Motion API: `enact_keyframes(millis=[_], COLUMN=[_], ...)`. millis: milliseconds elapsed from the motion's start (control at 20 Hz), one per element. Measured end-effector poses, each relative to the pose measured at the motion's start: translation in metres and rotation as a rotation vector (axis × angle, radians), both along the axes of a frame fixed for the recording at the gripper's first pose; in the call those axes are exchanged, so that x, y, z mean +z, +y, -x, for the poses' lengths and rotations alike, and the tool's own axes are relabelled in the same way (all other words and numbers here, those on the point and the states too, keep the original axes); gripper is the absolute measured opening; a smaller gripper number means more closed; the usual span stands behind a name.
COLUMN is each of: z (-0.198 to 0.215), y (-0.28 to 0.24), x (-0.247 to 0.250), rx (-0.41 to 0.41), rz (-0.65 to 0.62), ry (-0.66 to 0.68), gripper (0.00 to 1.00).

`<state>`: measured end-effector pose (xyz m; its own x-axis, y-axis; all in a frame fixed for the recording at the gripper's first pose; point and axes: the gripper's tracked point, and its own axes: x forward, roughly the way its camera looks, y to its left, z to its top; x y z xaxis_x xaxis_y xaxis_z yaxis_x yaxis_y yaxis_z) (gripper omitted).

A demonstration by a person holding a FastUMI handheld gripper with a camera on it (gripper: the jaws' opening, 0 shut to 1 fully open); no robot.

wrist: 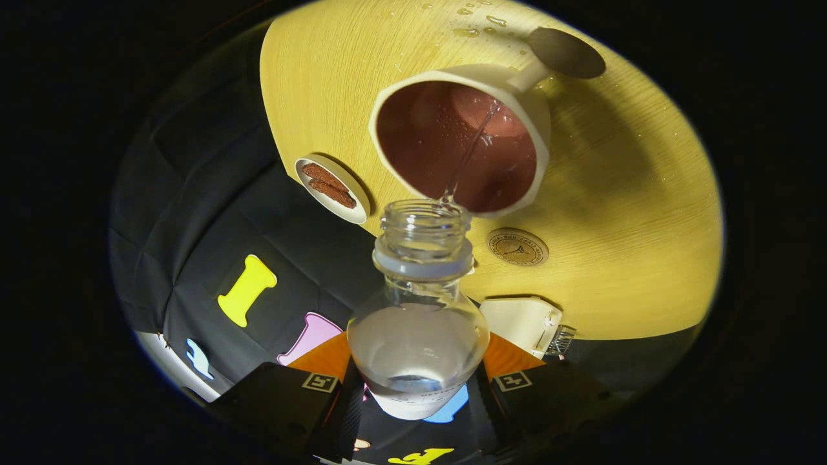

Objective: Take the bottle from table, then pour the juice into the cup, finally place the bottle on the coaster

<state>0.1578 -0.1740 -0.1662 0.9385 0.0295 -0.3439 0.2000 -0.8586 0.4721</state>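
Observation:
My gripper [417, 387] is shut on a clear plastic bottle [418, 336], one finger on each side of its body. The bottle is tipped forward, uncapped, with its open mouth [424, 216] just over the near rim of the cup. A thin stream of clear liquid runs from the mouth into the white cup [462, 145], whose brown inside holds some liquid. The cup stands on the round wooden table [620, 213] with its handle pointing away. A small round brown coaster [517, 247] lies flat on the table just beside the bottle's neck, close to the cup.
A small white dish [332, 181] with brown pieces sits near the table's edge, left of the cup. A white box-like object [526, 323] lies near the table edge by the right finger. A dark round disc [565, 53] and water drops [478, 19] lie beyond the cup.

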Motion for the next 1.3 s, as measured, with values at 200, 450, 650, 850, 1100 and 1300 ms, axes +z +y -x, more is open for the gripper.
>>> enact_keyframes(millis=[200,450,650,850,1100,1300], z=[-0.003,-0.003,-0.003,-0.003,0.000,0.001], y=[0.001,-0.004,-0.007,-0.006,-0.009,-0.013], x=[0.007,0.019,0.022,0.020,0.018,0.017], rx=[-0.007,-0.031,-0.045,-0.036,-0.042,-0.058], rz=[-0.019,-0.037,-0.049,-0.054,-0.044,-0.027], ry=[-0.007,-0.014,-0.016,-0.013,-0.007,-0.003], gripper=[0.72,0.72,0.72,0.72,0.72,0.72])
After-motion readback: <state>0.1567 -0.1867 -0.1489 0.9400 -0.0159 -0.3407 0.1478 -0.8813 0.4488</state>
